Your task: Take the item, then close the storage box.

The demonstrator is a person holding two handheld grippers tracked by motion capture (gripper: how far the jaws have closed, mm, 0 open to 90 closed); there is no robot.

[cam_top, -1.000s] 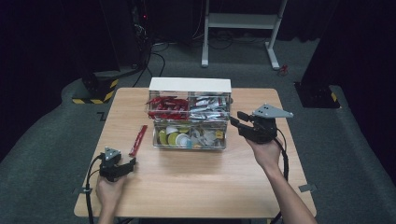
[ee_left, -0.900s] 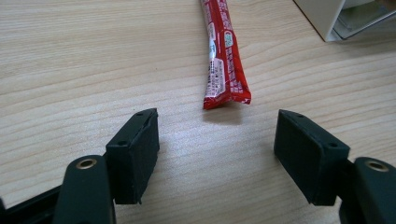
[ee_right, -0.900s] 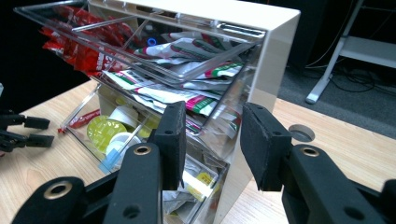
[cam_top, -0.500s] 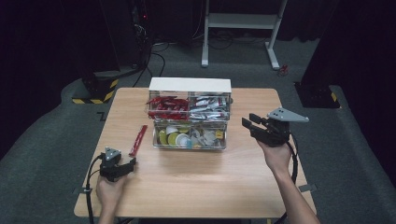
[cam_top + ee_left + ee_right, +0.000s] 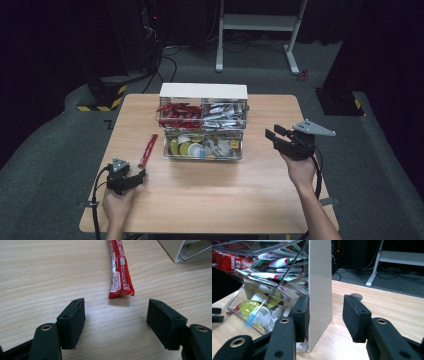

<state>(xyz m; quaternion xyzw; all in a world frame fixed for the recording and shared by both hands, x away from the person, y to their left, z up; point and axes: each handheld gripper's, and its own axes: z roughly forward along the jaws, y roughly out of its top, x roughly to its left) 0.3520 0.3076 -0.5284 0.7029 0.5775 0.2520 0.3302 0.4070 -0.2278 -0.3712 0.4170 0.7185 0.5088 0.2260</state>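
Note:
A red sachet lies flat on the wooden table, left of a clear two-tier organizer box. My left gripper rests on the table near the front left, open, its jaws pointing at the near end of the sachet with a gap of bare wood between. In the left gripper view nothing lies between its jaws. My right gripper hovers to the right of the box, apart from it. Its jaws have just been opening and hold nothing; the box's white side panel stands behind them.
The box's upper tier holds red sachets on the left and white-green ones on the right; the lower tier holds small cups and lids. Beyond the table's far edge stand a white frame and cables on a grey floor.
My right gripper has drifted right and slightly down, away from the box, and its jaws stand wider apart. The left gripper and the red sachet have stayed put.

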